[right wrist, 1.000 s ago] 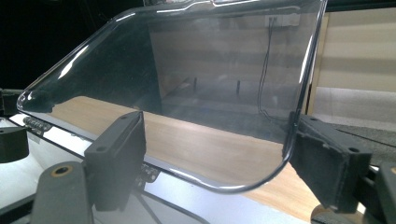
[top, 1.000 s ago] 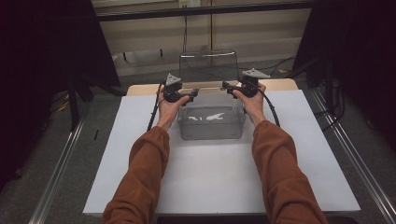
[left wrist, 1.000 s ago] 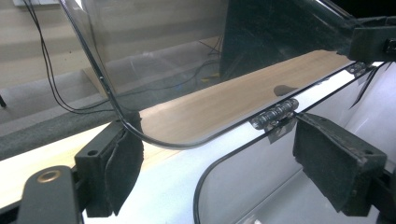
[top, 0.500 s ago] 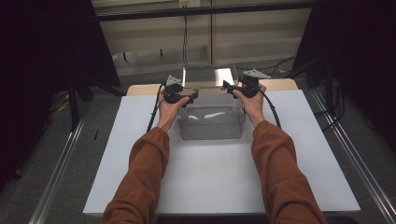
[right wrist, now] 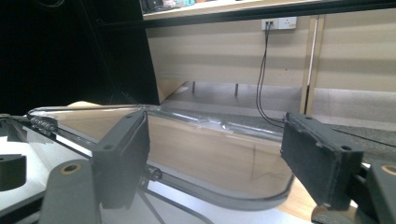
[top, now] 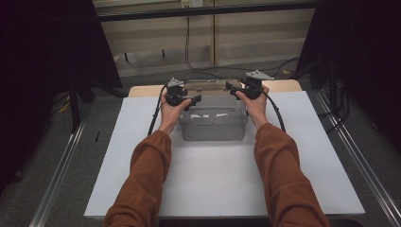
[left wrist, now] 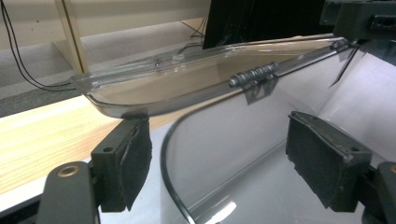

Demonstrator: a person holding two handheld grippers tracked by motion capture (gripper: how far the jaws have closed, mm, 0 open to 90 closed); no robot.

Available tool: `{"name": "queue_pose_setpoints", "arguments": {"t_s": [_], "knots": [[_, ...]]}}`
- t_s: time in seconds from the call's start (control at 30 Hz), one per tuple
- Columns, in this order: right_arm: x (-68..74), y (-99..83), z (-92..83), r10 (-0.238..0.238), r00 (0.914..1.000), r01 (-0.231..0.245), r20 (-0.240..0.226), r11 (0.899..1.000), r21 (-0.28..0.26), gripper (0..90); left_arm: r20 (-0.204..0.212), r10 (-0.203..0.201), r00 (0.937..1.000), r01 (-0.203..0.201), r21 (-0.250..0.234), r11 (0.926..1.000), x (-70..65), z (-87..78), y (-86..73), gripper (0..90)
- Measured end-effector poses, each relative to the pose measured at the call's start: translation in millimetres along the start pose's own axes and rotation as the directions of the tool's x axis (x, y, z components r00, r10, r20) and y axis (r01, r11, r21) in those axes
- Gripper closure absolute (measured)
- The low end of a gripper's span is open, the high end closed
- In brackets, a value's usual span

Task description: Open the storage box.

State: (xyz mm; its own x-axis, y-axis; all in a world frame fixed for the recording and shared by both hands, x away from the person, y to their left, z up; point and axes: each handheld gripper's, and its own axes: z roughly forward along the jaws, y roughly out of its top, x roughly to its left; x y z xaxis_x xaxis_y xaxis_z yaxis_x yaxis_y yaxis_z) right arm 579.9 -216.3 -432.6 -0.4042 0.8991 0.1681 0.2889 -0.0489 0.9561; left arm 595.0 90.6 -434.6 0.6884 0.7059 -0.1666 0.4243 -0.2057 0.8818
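A person in rust-coloured sleeves reached both arms across a white worktop (top: 142, 156) toward a clear plastic storage box (top: 213, 125) that stood near its far edge, between the two hands. The box's hinged transparent lid (top: 206, 85) was swung back past the rear rim and lay nearly level behind the box, so the box was open at the top.

At the left, the left tongs (top: 195, 100) sat at the box's left rear corner. In the left gripper view its jaws stood wide apart, empty, with the lid (left wrist: 196, 79) and its hinge (left wrist: 254, 74) just above and beyond them and the box's curved wall (left wrist: 219, 149) between them.

At the right, the right tongs (top: 232, 91) hovered at the right rear corner. In the right gripper view its jaws were also spread and held nothing, with the lid's rounded edge (right wrist: 210, 154) lying across the gap.

The step in hand appeared to be handling the lid, which neither tongs gripped. The next move would likely call for each pair to close on the lid's thin edge evenly, both sides together, so that the hinge did not twist.
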Motion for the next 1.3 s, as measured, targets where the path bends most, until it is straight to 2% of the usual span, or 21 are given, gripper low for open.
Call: {"name": "queue_pose_setpoints", "arguments": {"t_s": [0.2,0.43,0.53,0.67,0.8,1.3], "knots": [[1.9,2.2,-3.1,-0.025,0.9997,0.025,0.007,1.000,0.009,20.8,0.014,-0.014,0.9998,0.013,0.009,0.9999,-1.6,-3.3,-2.2,22.4],[4.1,2.3,-7.1,-0.034,0.9994,0.034,0.009,0.999,0.008,19.3,0.007,0.007,1.0000,-0.007,-0.007,1.0000,-6.6,-7.0,-3.2,23.1],[5.2,1.2,-9.4,-0.060,0.9981,0.060,0.013,0.998,0.026,17.9,0.003,-0.001,1.0000,0.001,-0.013,0.9999,-7.9,-9.2,-3.5,23.0],[4.1,-0.6,-14.0,-0.049,0.9987,0.049,0.015,0.999,0.018,17.3,-0.002,-0.005,1.0000,0.005,-0.030,0.9995,-9.1,-11.4,-4.7,22.3],[4.5,-0.2,-18.5,-0.059,0.9982,0.059,0.014,0.998,0.025,16.6,-0.011,-0.011,0.9999,0.011,-0.040,0.9991,-11.0,-14.1,-6.1,21.0],[13.2,9.2,-35.3,-0.078,0.9969,0.078,-0.002,0.997,-0.007,15.2,-0.028,0.006,0.9996,-0.008,-0.039,0.9992,-16.3,-21.2,-7.0,15.9]]}}
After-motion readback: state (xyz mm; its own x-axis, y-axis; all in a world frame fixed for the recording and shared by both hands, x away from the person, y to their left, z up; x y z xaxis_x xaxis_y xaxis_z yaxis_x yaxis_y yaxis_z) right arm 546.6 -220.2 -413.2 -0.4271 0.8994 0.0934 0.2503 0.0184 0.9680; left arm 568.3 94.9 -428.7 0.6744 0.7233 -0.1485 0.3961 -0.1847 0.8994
